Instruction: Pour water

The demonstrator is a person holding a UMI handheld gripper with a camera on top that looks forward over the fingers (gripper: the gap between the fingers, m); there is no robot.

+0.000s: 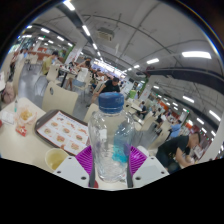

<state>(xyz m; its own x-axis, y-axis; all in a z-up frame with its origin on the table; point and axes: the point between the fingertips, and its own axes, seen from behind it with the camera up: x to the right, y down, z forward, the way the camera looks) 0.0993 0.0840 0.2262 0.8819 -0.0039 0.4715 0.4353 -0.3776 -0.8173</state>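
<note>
Water bottle, clear plastic with a blue cap, is standing upright between the two fingers of the gripper, filling the middle of the view. The purple pads are showing at either side of its lower body and appear to be pressing against it, so the fingers are closed about as far as the bottle's width allows and seem to be holding it. Whether the bottle is lifted or resting on the white table cannot be told, since its base is hidden.

A yellow cup is sitting on the table just to the left of the fingers, and it is the likely receiver. Beyond it a tray of food is lying on the table, with a small container further left. People are sitting at tables in the hall behind.

By the look of it, the task is sitting at the carry stage: bottle gripped, pouring not yet begun. The cap appears to be on, which would be blocking any flow. The next move is calling for bringing the bottle's mouth over the cup and tilting it slowly, once the cap is dealt with.
</note>
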